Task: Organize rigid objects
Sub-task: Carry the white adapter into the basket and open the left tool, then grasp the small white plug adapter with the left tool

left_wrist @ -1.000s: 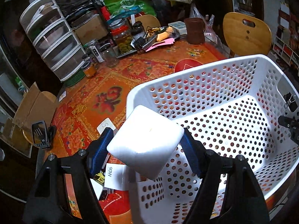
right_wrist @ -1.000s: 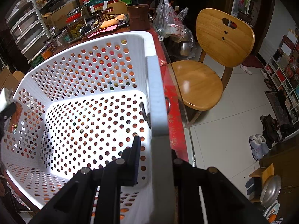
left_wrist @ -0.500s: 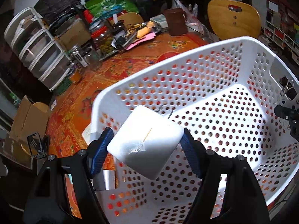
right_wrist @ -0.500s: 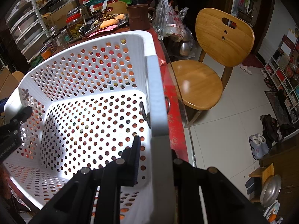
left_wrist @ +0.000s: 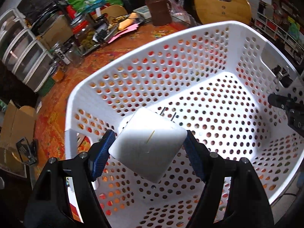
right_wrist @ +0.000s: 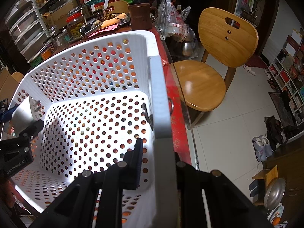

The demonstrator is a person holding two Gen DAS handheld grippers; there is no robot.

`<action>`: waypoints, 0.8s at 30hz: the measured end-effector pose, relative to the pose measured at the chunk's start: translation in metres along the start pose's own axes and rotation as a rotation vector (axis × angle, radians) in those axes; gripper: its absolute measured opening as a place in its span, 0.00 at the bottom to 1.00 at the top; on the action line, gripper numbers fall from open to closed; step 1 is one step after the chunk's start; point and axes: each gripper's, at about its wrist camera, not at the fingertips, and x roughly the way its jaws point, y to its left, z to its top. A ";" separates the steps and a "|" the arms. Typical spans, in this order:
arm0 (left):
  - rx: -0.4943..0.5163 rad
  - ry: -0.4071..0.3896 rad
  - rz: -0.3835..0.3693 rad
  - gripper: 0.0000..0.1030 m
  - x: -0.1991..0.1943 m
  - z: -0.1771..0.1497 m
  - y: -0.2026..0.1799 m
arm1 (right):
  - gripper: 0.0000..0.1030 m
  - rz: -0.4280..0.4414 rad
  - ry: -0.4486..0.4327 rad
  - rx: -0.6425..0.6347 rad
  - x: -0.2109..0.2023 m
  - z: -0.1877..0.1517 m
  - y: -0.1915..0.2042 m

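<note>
A white square plug adapter (left_wrist: 148, 146) with two metal prongs sits between the blue pads of my left gripper (left_wrist: 149, 135). The jaws are opening, though the pads still touch its corners. It hangs inside the white perforated basket (left_wrist: 171, 38), near the left wall and above the floor. In the right wrist view the adapter (right_wrist: 23, 110) and left gripper (right_wrist: 28, 131) show at the basket's left side. My right gripper (right_wrist: 159, 152) is shut on the basket's right wall (right_wrist: 158, 102), one finger inside and one outside. It also shows as the right gripper (left_wrist: 285, 104) in the left wrist view.
The basket stands on a table with a red-orange floral cloth (left_wrist: 62, 87). Behind it are jars (left_wrist: 83, 36), a brown mug (left_wrist: 159, 11) and plastic drawers (left_wrist: 24, 53). A black binder clip (right_wrist: 148, 116) hangs on the right wall. A wooden chair (right_wrist: 218, 66) stands beyond the table edge.
My left gripper has carried the adapter from over the basket's left rim to inside it and lower. The right gripper and the basket have stayed put.
</note>
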 end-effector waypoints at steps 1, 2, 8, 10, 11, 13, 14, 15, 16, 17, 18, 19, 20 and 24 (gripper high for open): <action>0.007 -0.011 -0.004 0.80 -0.002 0.000 -0.001 | 0.16 -0.001 0.000 0.000 0.000 0.000 0.000; 0.010 -0.029 -0.011 0.85 -0.005 -0.001 -0.002 | 0.16 -0.001 0.001 0.001 0.000 0.000 0.000; -0.021 -0.135 -0.083 0.95 -0.043 -0.012 0.020 | 0.16 -0.005 0.004 -0.004 0.001 0.000 0.001; -0.047 -0.167 -0.078 0.95 -0.058 -0.020 0.038 | 0.16 -0.004 0.006 -0.004 0.000 0.001 0.001; -0.069 -0.186 -0.084 0.95 -0.067 -0.025 0.052 | 0.16 -0.002 0.006 -0.004 0.000 0.001 0.001; -0.121 -0.216 -0.098 0.95 -0.083 -0.037 0.085 | 0.16 -0.004 0.005 -0.005 -0.001 0.001 0.001; -0.149 -0.230 -0.098 0.95 -0.089 -0.043 0.102 | 0.16 -0.005 0.004 -0.006 -0.001 0.001 0.000; -0.182 -0.250 -0.089 0.99 -0.095 -0.050 0.124 | 0.16 -0.005 0.005 -0.007 -0.001 0.001 0.001; -0.217 -0.267 -0.064 0.99 -0.098 -0.057 0.148 | 0.16 -0.004 0.006 -0.008 -0.001 0.002 0.000; -0.239 -0.266 -0.037 0.99 -0.096 -0.062 0.166 | 0.16 -0.004 0.006 -0.010 -0.001 0.002 0.001; -0.266 -0.240 -0.002 0.99 -0.087 -0.067 0.190 | 0.16 -0.003 0.005 -0.012 -0.001 0.002 0.001; -0.286 -0.208 0.007 0.99 -0.077 -0.071 0.206 | 0.16 -0.001 0.005 -0.013 -0.001 0.002 0.001; -0.319 -0.160 0.001 0.99 -0.056 -0.076 0.228 | 0.16 -0.001 0.004 -0.013 -0.001 0.003 0.002; -0.375 -0.036 -0.021 0.94 0.010 -0.086 0.263 | 0.16 0.006 0.002 -0.012 -0.001 0.003 0.002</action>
